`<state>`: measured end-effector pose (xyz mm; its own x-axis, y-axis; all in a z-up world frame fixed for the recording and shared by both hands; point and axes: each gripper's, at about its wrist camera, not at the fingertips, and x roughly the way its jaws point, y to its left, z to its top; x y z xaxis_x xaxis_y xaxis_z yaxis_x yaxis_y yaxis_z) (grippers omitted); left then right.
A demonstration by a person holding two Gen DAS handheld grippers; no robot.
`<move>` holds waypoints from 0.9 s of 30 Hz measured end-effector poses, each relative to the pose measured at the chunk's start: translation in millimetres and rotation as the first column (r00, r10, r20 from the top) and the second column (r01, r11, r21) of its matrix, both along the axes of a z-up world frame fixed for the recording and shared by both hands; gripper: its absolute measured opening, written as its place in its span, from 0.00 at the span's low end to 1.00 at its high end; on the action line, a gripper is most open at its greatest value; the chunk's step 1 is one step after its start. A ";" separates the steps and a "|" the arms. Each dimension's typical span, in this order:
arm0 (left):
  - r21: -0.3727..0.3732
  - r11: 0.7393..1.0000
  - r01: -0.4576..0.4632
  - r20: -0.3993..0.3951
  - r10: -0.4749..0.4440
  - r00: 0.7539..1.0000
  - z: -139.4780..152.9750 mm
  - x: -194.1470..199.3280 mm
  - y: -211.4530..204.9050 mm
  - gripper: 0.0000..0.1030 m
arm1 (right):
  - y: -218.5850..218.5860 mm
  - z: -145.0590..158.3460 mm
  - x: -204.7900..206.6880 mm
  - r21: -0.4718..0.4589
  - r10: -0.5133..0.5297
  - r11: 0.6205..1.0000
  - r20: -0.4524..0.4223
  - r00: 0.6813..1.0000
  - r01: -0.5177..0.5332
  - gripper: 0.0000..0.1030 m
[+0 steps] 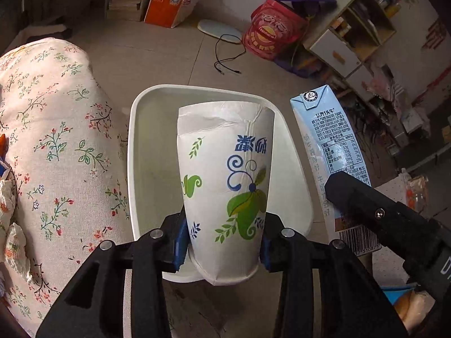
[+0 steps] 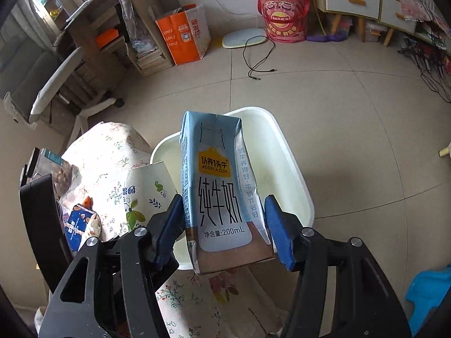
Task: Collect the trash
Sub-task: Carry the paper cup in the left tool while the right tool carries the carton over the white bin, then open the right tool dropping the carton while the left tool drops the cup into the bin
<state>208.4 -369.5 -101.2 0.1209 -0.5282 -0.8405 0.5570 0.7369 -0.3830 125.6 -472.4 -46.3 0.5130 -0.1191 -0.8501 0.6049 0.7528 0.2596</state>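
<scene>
Left wrist view: the left gripper [image 1: 224, 246] is clamped on a crumpled paper cup [image 1: 225, 174], pads pressed to its lower sides, jaws approx. part-way apart. Cup is held over the white bin [image 1: 132, 152], which stands on the tiled floor beside a floral-covered surface [image 1: 56, 129].

Right wrist view: the right gripper [image 2: 222, 231] is closed on a blue milk carton [image 2: 215, 186] — approx. half-open, pads at both sides. Carton is held upright above the bin's near rim, w/ the cup just left of it.
</scene>
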 end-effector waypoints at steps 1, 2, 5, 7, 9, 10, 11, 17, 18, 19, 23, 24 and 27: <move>0.003 1.000 0.001 -0.006 -0.001 1.000 -3.2 0.8 -1.0 0.39 | -0.9 -2.4 1.2 0.003 -0.001 1.000 -0.004 1.000 0.001 0.54; 0.003 1.000 0.004 -0.015 -0.004 1.000 -6.1 1.6 -1.2 0.41 | -2.6 -3.8 4.2 0.006 -0.003 1.000 -0.007 1.000 0.003 0.54; 0.018 1.000 -0.003 -0.028 0.003 1.000 -12.8 5.6 -5.2 0.46 | -2.3 -6.7 10.8 0.006 0.008 1.000 -0.014 1.000 -0.008 0.56; 0.017 1.000 -0.013 -0.039 0.014 0.999 -16.2 7.8 -2.5 0.49 | -1.0 -9.5 15.9 -0.001 0.021 1.000 -0.034 0.999 -0.021 0.58; 0.016 1.000 -0.022 -0.037 0.023 0.999 -17.5 9.2 -0.4 0.53 | -3.6 -10.1 15.4 0.006 0.000 1.000 -0.033 0.999 0.000 0.61; 0.020 0.999 -0.025 -0.030 0.026 0.999 -17.5 8.9 1.1 0.53 | -5.0 -9.1 14.0 0.008 -0.009 1.000 -0.029 1.000 0.009 0.62; 0.028 0.999 -0.025 -0.022 0.025 0.999 -18.3 8.2 2.2 0.54 | -5.2 -7.9 13.1 0.006 -0.013 1.000 -0.024 1.000 0.013 0.63; 0.035 0.999 -0.005 -0.015 0.006 1.000 -18.2 5.3 4.7 0.59 | -3.2 -0.7 10.7 -0.021 -0.005 1.000 -0.008 1.000 0.005 0.65; 0.032 0.999 -0.002 -0.013 0.002 1.000 -17.5 4.4 5.0 0.62 | -3.3 1.6 9.4 -0.025 -0.008 1.000 -0.002 1.000 0.008 0.65; 0.035 0.999 0.002 -0.009 -0.001 1.000 -17.2 3.8 4.8 0.64 | -3.5 4.5 7.7 -0.029 -0.011 0.999 0.008 1.000 0.012 0.65; 0.048 0.999 -0.012 -0.006 0.012 1.000 -16.3 5.2 8.0 0.69 | -4.7 11.6 2.7 -0.056 -0.027 0.998 0.027 0.999 0.028 0.68; 0.045 0.999 -0.016 -0.007 0.016 1.000 -15.0 5.1 10.2 0.68 | -5.2 12.0 2.1 -0.059 -0.028 0.998 0.026 0.999 0.030 0.68; 0.051 0.998 -0.024 0.036 0.022 0.999 -4.3 -0.8 21.7 0.68 | -3.5 18.0 1.7 -0.069 -0.017 0.997 0.050 0.999 0.020 0.68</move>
<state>207.6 -347.7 -105.5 0.1628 -0.4815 -0.8612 0.5522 0.7678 -0.3249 127.3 -475.9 -28.3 0.5509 -0.1863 -0.8135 0.6065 0.7589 0.2369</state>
